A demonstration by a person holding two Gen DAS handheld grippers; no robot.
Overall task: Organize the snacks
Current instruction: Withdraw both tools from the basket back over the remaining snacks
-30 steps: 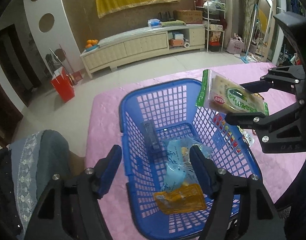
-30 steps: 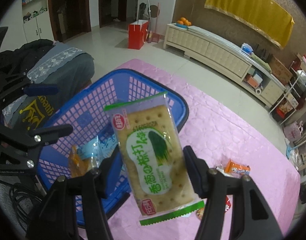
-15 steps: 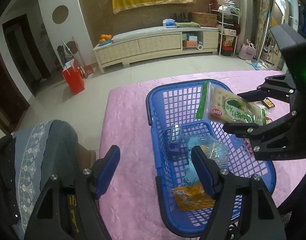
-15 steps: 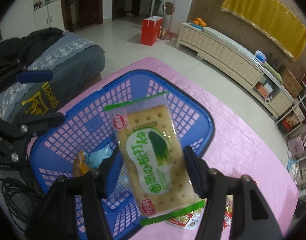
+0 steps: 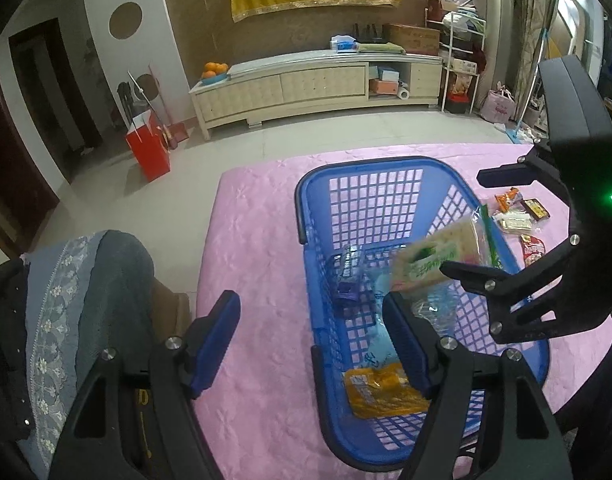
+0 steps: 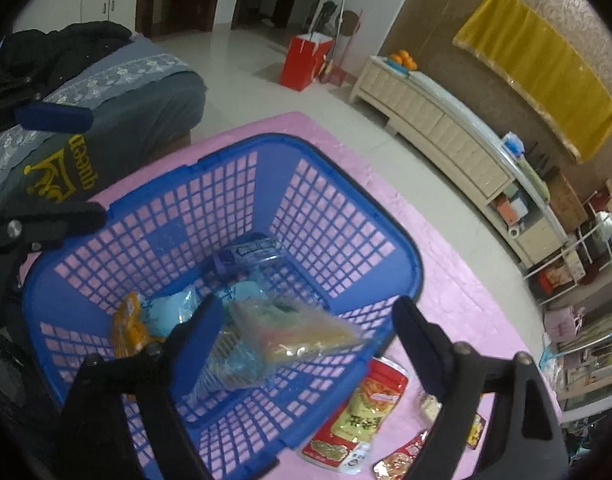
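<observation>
A blue plastic basket [image 5: 370,168] [image 6: 330,248] stands on the pink tablecloth. Inside lie a purple-blue packet [image 5: 346,276] [image 6: 250,254], a light blue bag [image 5: 380,336] and an orange packet [image 5: 382,390] [image 6: 128,326]. A green-trimmed cracker pack [image 5: 442,254] [image 6: 298,330] is blurred and loose inside the basket, below my right gripper [image 6: 302,344], which is open and empty above the basket. My left gripper [image 5: 312,344] is open and empty over the basket's left rim. Loose snacks [image 6: 358,416] [image 5: 518,216] lie on the cloth to the right of the basket.
A grey-blue covered seat [image 5: 78,304] stands at the table's left edge. Beyond the table are a tiled floor, a red bag [image 5: 148,152] and a long cream cabinet [image 5: 318,84]. Pink cloth [image 5: 258,240] lies bare left of the basket.
My right gripper has opened and let go of the cracker pack, which now drops into the basket. The left gripper has shifted a little to the left of the basket.
</observation>
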